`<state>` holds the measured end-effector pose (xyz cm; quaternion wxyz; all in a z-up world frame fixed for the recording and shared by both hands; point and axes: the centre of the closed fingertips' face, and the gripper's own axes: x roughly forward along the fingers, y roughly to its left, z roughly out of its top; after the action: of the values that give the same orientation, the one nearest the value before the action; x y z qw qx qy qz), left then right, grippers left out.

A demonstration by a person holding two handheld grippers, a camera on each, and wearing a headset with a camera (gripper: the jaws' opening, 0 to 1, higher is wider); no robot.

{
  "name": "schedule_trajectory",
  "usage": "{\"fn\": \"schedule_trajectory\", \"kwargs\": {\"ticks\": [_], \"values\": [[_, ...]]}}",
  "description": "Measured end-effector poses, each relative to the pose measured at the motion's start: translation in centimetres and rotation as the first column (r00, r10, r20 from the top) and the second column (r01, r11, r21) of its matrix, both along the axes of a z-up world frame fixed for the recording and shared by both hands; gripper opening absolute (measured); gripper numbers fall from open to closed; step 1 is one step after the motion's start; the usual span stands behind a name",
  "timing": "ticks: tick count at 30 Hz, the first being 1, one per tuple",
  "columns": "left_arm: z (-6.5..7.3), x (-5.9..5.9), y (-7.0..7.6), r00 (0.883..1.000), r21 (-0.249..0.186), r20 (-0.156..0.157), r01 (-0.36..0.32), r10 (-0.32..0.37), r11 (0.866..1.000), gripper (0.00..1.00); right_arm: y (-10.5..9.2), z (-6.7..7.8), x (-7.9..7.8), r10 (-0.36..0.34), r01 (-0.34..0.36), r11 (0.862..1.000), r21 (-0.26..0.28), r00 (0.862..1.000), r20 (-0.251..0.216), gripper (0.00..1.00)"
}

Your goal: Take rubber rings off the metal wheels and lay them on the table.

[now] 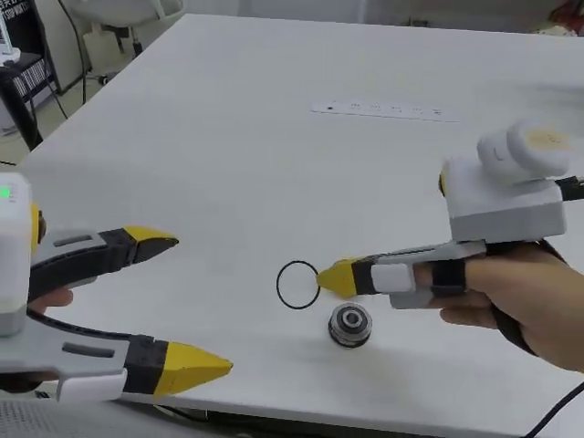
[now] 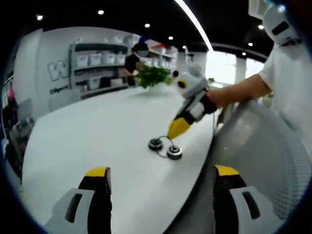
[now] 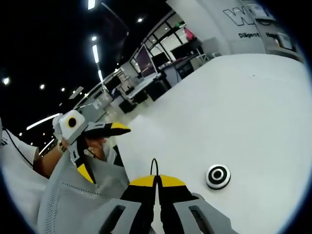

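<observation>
Between right tongs (image 3: 156,178), rubber ring (image 3: 154,166) half hidden.

Leafy plant (image 2: 153,75) beside shelving (image 2: 97,61)

We see the metal wheel (image 1: 350,325) on the white table (image 1: 228,137), with the rubber ring (image 1: 297,285) lying flat just up-left of it. The right gripper (image 1: 328,277), jaws together, meets the ring's edge just above the wheel. The left gripper (image 1: 187,306) gapes well left of the wheel.
</observation>
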<state>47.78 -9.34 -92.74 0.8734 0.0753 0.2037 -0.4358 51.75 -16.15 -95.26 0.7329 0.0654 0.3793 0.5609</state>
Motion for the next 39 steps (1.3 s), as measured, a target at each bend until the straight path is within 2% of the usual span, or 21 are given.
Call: {"fn": "schedule_trajectory", "kwargs": {"ticks": [6, 9, 16, 22, 28, 39], "values": [[0.1, 0.2, 0.0, 1.000, -0.010, 0.003, -0.009, 0.009, 1.000, 0.87, 0.7, -1.3, -0.2, 0.027, -0.027, 0.999, -0.045, 1.000, -0.007, 0.00], [-0.1, 0.2, 0.1, 1.000, 0.002, -0.001, -0.010, 0.010, 1.000, 0.87, 1.2, -2.1, 0.0, 0.030, -0.031, 0.998, -0.062, 0.999, -0.022, 0.00], [-0.4, 0.1, 0.1, 1.000, 0.015, -0.008, 0.000, 0.000, 1.000, 0.86, 1.6, -3.9, -0.1, 0.004, -0.010, 0.997, -0.083, 0.998, -0.067, 0.00], [-0.4, 0.2, 0.2, 1.000, 0.012, -0.008, -0.011, 0.011, 1.000, 0.86, 1.5, -4.7, -0.6, 0.001, -0.008, 0.995, -0.096, 0.997, -0.077, 0.00], [-0.4, 0.2, 0.3, 1.000, 0.018, -0.005, -0.020, 0.020, 1.000, 0.86, 1.2, -5.6, -0.5, 0.015, -0.023, 0.990, -0.139, 0.998, -0.054, 0.00], [-0.4, 0.1, 0.3, 1.000, 0.015, -0.014, -0.025, 0.025, 1.000, 0.86, 1.2, -5.7, 0.1, 0.021, -0.020, 0.988, -0.151, 1.000, 0.004, 0.05]]}}
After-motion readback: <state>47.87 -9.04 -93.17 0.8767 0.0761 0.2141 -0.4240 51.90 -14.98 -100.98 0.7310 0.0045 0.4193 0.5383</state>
